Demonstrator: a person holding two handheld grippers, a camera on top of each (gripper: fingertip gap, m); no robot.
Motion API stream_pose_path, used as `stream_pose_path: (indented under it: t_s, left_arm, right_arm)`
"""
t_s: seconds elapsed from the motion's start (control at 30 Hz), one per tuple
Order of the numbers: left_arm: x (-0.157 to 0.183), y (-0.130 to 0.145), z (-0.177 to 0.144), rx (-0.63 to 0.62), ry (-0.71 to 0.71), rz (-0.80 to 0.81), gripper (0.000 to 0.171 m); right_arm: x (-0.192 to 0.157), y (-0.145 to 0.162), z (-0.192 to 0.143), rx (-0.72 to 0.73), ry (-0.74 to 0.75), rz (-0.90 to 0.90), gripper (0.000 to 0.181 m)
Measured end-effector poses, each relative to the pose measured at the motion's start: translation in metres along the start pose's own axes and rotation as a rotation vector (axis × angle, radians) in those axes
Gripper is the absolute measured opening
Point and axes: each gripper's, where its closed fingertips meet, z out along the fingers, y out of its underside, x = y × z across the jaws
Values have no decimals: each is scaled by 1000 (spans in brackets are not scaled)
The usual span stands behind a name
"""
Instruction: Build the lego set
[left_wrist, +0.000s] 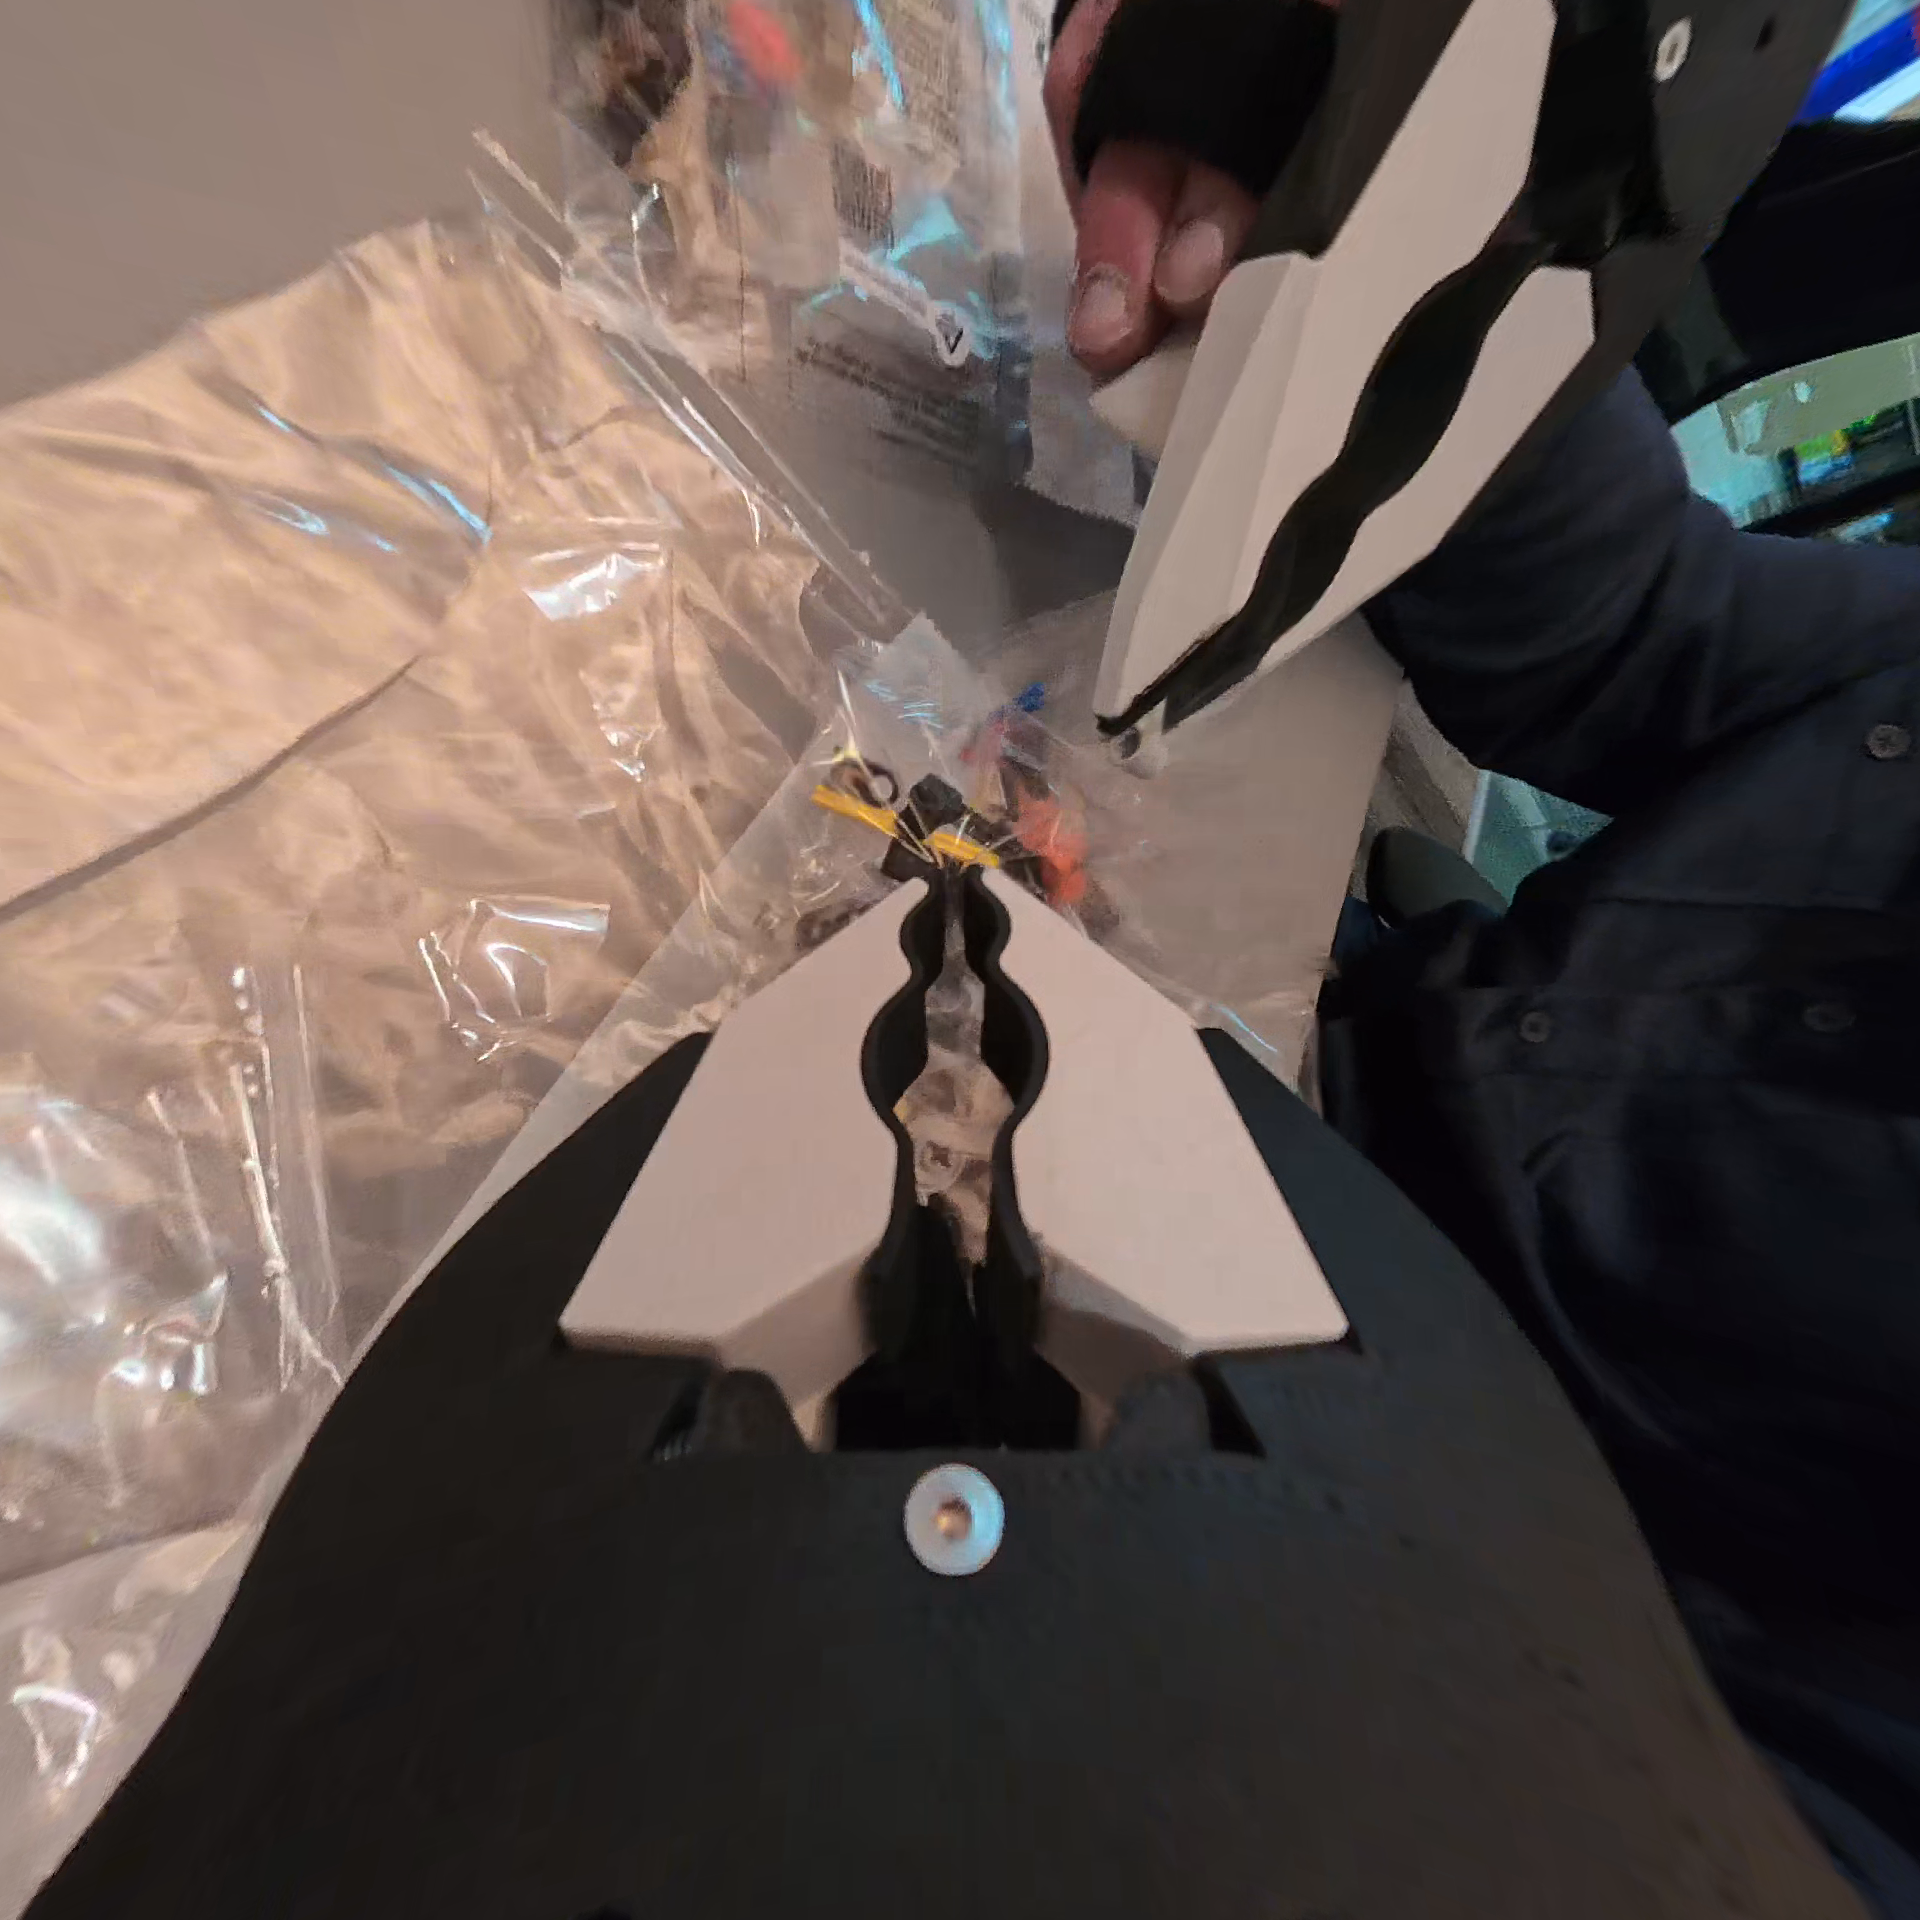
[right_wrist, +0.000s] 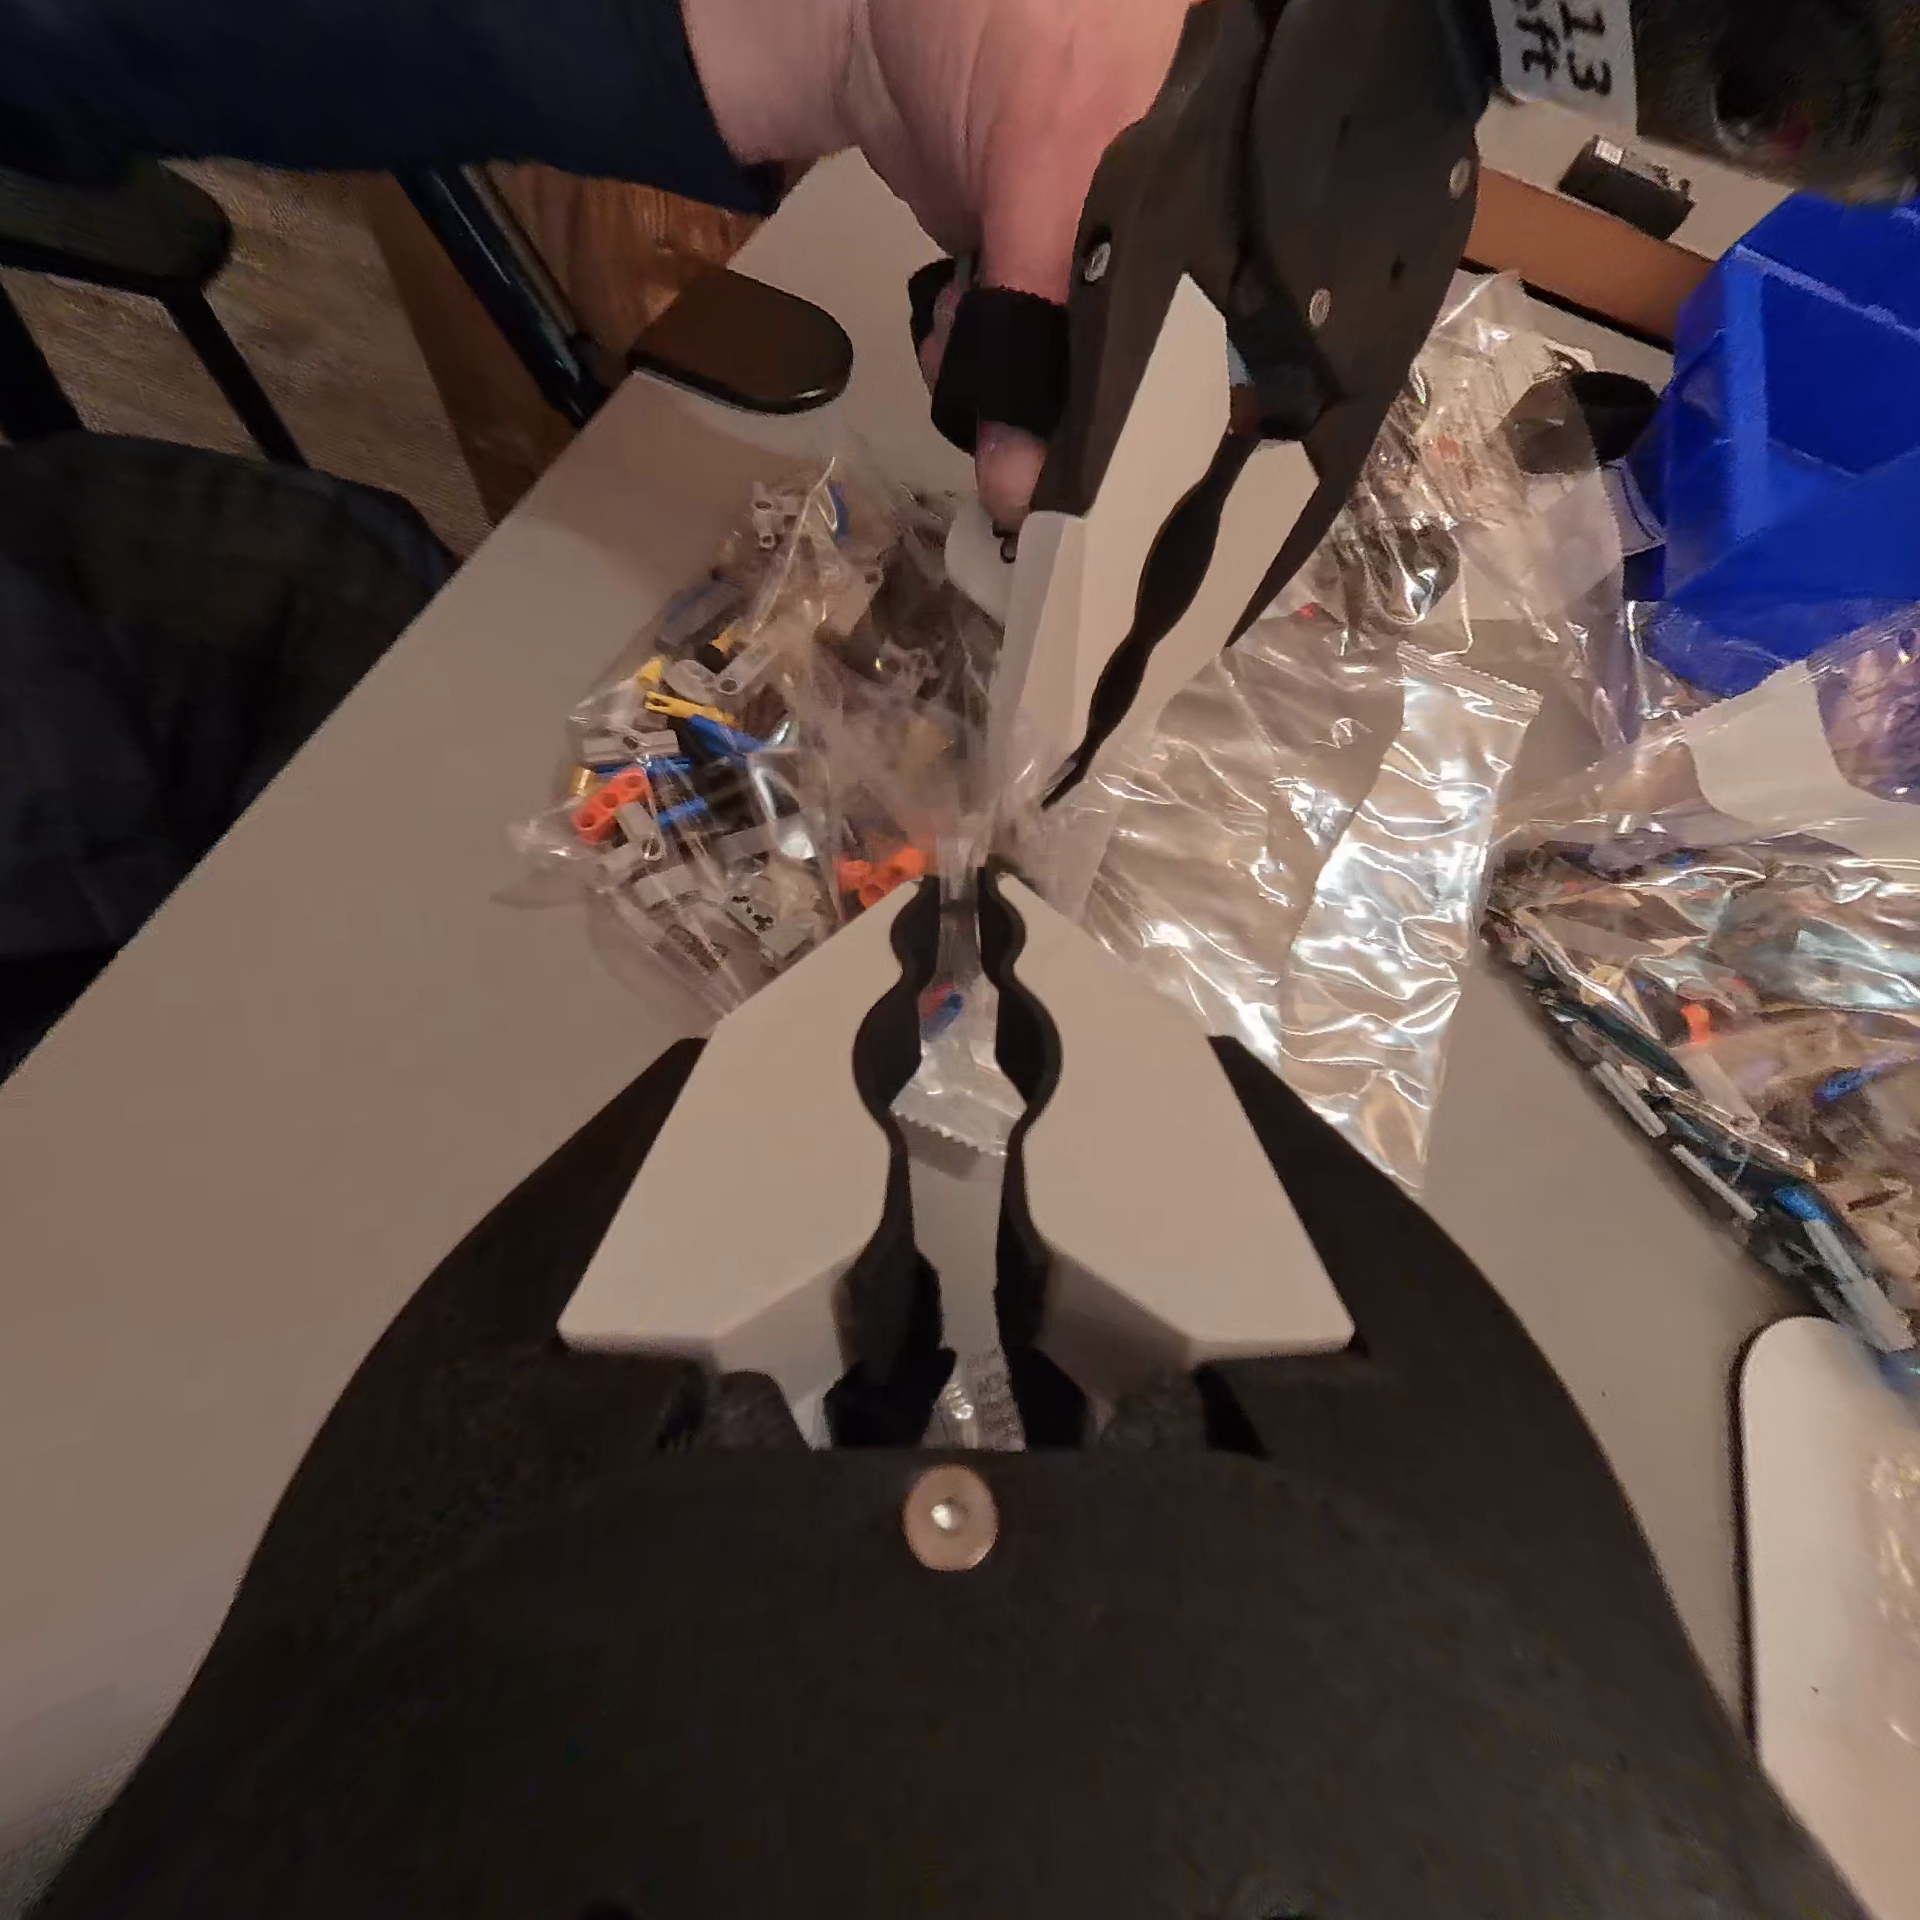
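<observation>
A small clear bag of mixed Lego pieces (right_wrist: 717, 769), grey, blue, orange and yellow, lies on the white table (right_wrist: 312, 1039). My right gripper (right_wrist: 961, 883) is shut on the bag's near edge, and plastic shows between its fingers. My left gripper (right_wrist: 1044, 795) comes down from above and is shut on the same bag right beside it. In the left wrist view my left gripper (left_wrist: 956, 881) pinches the bag (left_wrist: 1039, 831), with plastic in its jaws. The right gripper (left_wrist: 1127, 732) grips the plastic just beyond.
A flat clear bag (right_wrist: 1351, 831) and a full bag of pieces (right_wrist: 1714, 997) lie to the right, with a blue bin (right_wrist: 1787, 416) behind. Crumpled clear bags (left_wrist: 312, 623) fill the left. A chair armrest (right_wrist: 748, 353) and the person's dark-clothed body (left_wrist: 1662, 1039) stand at the table edge. Across from one pair of fingers to the other is roughly 4 cm.
</observation>
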Motion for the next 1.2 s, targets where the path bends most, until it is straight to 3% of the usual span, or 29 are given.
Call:
stream_pose_path:
  t_s: [0.33, 0.5, 0.6, 0.77, 0.87, 0.97, 1.1, 1.2]
  left_arm:
    - [2, 3, 10, -77, 51, -17, 2]
    - [5, 1, 13, -78, 69, -16, 6]
    - [8, -4, 9, -35, 88, -1, 18]
    - [10, -22, -23, 163, 41, 54, 44]
    - [8, -20, -42, 231, -65, 118, 52]
    - [-1, -11, -53, 244, -179, 137, 49]
    - [-40, 1, -65, 151, -414, 148, 50]
    - [-64, -1, -68, 90, -512, 164, 51]
  right_arm:
    - [5, 11, 14, -63, 39, -3, 33]
    - [1, 11, 16, -74, 21, -12, 6]
    - [5, 11, 13, -45, 7, 64, 6]
    - [21, 4, -10, 58, 19, 188, 6]
    - [31, 2, -29, 106, 45, 234, 6]
    - [43, 3, -48, 153, 85, 281, 5]
    - [57, 8, -68, 189, 141, 324, 5]
    - [64, 12, -77, 201, 171, 356, 5]
